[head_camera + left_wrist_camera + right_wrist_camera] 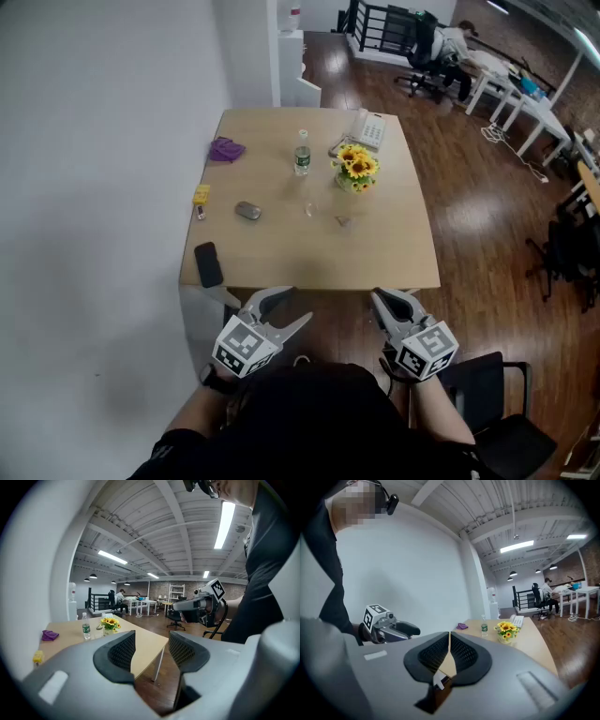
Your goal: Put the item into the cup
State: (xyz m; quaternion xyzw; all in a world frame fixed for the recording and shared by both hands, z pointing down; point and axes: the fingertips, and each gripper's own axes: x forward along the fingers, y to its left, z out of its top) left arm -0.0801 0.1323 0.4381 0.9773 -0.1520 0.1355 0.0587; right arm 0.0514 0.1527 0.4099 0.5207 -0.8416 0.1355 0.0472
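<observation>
Both grippers hover in front of the near edge of a light wooden table [412, 253], away from everything on it. My left gripper [292, 305] is open with nothing between its jaws; in the left gripper view [152, 641] only the table edge and floor show in the gap. My right gripper [378, 295] is shut and empty, its pads meeting in the right gripper view [449, 637]. What look like two small clear cups [309, 208] [344, 222] stand mid-table. A grey oval item [247, 211] and a yellow item [201, 194] lie to their left.
A black phone [208, 264] lies at the near left edge. Farther back are a purple cloth [225, 149], a water bottle [302, 155], a pot of sunflowers [356, 169] and a desk telephone [367, 129]. A wall runs along the left; a black chair [497, 394] stands at the right.
</observation>
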